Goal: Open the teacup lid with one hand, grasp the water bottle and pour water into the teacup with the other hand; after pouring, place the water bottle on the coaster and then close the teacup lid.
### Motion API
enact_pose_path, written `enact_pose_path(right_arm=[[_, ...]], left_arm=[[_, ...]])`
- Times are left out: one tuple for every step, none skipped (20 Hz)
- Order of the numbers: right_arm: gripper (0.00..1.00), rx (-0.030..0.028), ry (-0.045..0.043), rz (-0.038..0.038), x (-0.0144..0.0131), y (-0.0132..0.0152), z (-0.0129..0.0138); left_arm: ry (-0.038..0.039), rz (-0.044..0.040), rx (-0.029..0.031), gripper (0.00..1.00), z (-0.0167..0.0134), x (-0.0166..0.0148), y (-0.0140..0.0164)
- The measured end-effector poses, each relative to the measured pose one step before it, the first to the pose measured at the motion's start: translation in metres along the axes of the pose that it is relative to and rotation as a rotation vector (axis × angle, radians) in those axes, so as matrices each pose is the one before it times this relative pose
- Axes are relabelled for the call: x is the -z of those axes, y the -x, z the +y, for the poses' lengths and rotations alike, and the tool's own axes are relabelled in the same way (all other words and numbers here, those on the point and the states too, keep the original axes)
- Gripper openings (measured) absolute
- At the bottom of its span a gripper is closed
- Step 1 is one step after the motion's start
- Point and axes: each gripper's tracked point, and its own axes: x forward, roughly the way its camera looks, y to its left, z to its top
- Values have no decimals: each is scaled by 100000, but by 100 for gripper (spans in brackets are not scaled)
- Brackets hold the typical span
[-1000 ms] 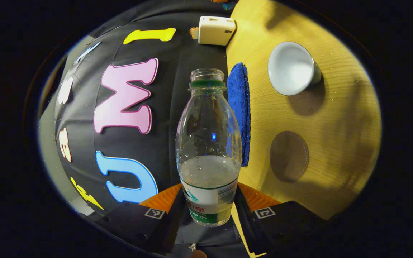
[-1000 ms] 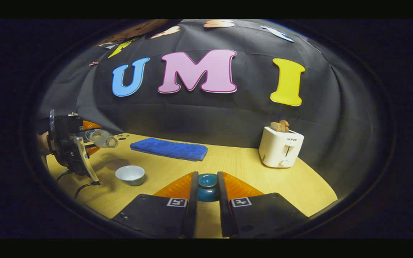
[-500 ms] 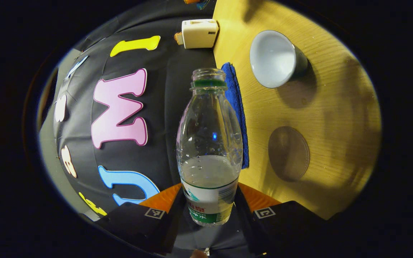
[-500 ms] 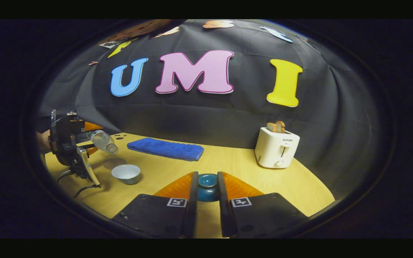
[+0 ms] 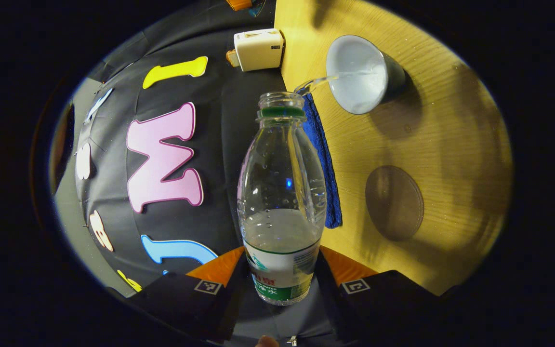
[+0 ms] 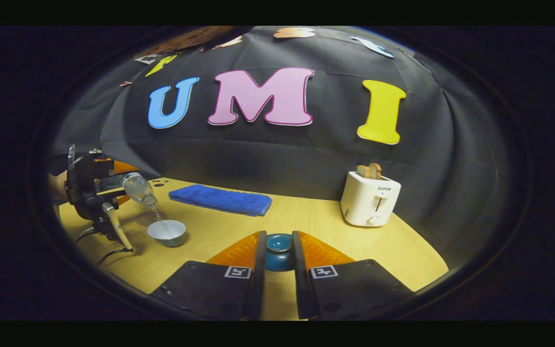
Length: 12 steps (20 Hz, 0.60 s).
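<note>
1. Two hand-held grippers are at work, and each is clamped on a task item. The left gripper [image 5: 280,284] pinches the labelled lower part of the water bottle [image 5: 281,193] between its two fingers. The right gripper [image 6: 277,270] is closed on the teacup lid [image 6: 279,250], with both fingers pressed against its sides.
2. In the right gripper view, the left gripper [image 6: 113,185] sits at the far left of the table and holds the water bottle [image 6: 138,189] tilted mouth-down, directly above the teacup [image 6: 166,232]. A thin stream runs from the bottle's mouth into the cup.
3. In the left gripper view, the same stream arcs from the bottle's rim into the teacup [image 5: 362,72].
4. The bottle is clear, ribless plastic with a rounded shoulder, a green neck ring and no cap. Droplets cling inside it, and water remains at the label end.
5. The teacup is a small, round bowl-shaped cup, pale inside and darker grey outside, with water collecting in it.
6. The lid is glossy teal ceramic, dome-shaped, with a ringed knob facing up. It is held just above the near edge of the wooden table [image 6: 306,221].
7. A round, dull brown coaster [image 5: 394,202] lies flat on the table beside the teacup, with nothing on it.
8. A folded blue towel [image 6: 219,200] of fuzzy cloth lies at the far side of the table. A white toaster [image 6: 370,205] with bread slices in its slots stands to the right.
</note>
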Motion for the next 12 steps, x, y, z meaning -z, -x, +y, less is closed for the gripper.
enact_pose_path(right_arm=[[27, -134, 144, 216, 80, 55, 50], [24, -88, 146, -201, -111, 9, 7], [24, -58, 91, -112, -21, 38, 12], [24, 65, 203, -69, -48, -1, 19], [24, -125, 52, -195, -42, 75, 32], [24, -209, -197, 18, 39, 78, 152], [24, -293, -152, -44, -16, -9, 21], [29, -244, -12, 16, 68, 67, 30], [29, 14, -2, 21, 20, 65, -71], [24, -177, -289, 124, 120, 15, 81], [29, 130, -283, 126, 8, 21, -50], [34, 149, -246, -70, 35, 156, 3]], left_arm=[[-617, -215, -514, 75, 123, 57, -20], [-751, -260, -626, 75, 141, -82, -55], [-885, -271, -638, 75, 209, 112, -210], [-1077, -203, -805, 75, 172, 15, -63], [-1156, -173, -838, 75, 173, 153, 15], [-1121, -190, -920, 75, 50, -54, 23], [-930, -355, -835, 75, 263, 126, -82], [-735, -605, -967, 75, 137, 57, -59], [-657, -596, -643, 75, 70, 10, -175], [-655, -650, -446, 75, 63, -68, -224], [-845, -803, -577, 75, 188, 42, -111], [-988, -839, -652, 75, 104, -78, -66]])
